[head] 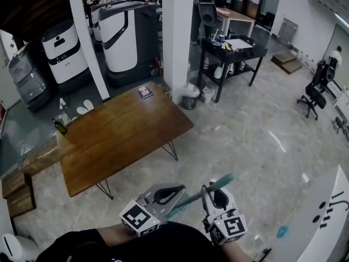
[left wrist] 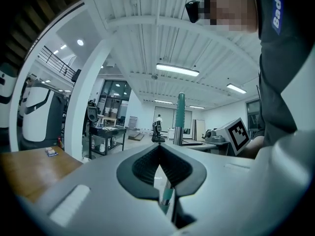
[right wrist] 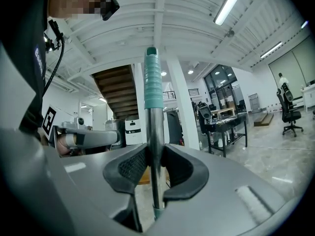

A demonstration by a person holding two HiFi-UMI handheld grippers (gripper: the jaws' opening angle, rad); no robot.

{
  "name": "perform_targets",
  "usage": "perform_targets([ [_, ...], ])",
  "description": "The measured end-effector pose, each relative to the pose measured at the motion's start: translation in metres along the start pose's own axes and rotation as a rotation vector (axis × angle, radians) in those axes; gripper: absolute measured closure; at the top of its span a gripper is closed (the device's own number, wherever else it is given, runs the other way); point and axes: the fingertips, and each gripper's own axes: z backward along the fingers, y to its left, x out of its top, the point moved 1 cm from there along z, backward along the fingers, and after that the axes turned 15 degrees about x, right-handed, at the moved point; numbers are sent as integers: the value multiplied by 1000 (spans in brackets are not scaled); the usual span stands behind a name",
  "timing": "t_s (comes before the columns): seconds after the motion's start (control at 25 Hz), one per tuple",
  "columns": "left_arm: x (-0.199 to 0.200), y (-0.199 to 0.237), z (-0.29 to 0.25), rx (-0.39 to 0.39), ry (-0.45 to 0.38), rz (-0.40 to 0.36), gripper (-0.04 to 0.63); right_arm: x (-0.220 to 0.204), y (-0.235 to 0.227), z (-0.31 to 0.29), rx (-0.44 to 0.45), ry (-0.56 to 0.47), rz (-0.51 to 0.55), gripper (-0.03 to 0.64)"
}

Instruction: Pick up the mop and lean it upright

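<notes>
The mop's pole is silver with a teal grip (right wrist: 152, 80) at its top end; the mop head is out of view. My right gripper (right wrist: 156, 154) is shut on the pole just below the teal grip, and the pole stands upright between its pads. In the head view the handle (head: 221, 182) slants up to the right from my right gripper (head: 210, 194). My left gripper (head: 175, 191) sits just left of it with its jaw tips together and nothing between them. From the left gripper (left wrist: 160, 154) view, the pole (left wrist: 180, 117) rises beyond the jaws.
A brown wooden table (head: 120, 135) stands ahead on the left, with a white pillar (head: 177, 37) behind it and a small bin (head: 190, 98) at the pillar's foot. Further back are a black cart (head: 232, 53) and white robots (head: 125, 34). An office chair (head: 313, 94) and a white counter (head: 322, 217) are on the right.
</notes>
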Motion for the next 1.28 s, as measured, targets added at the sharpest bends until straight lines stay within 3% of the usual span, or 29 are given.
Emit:
perform_targets([
  [0.28,4,33,-32,-35,-11,17,578,30,-33,-20,-74,-14,50,509],
  [0.84,27,145,-181,-235,-38,61,578,72,-186,-60,-423,-26,78,511],
  [1.04,28,165,-218,-246,-17,83,578,87,-228,-87,-449,-6,74,511],
  [1.28,22,172,-282,-179,-3,62,578,87,-306,-101,-380,-23,60,511],
])
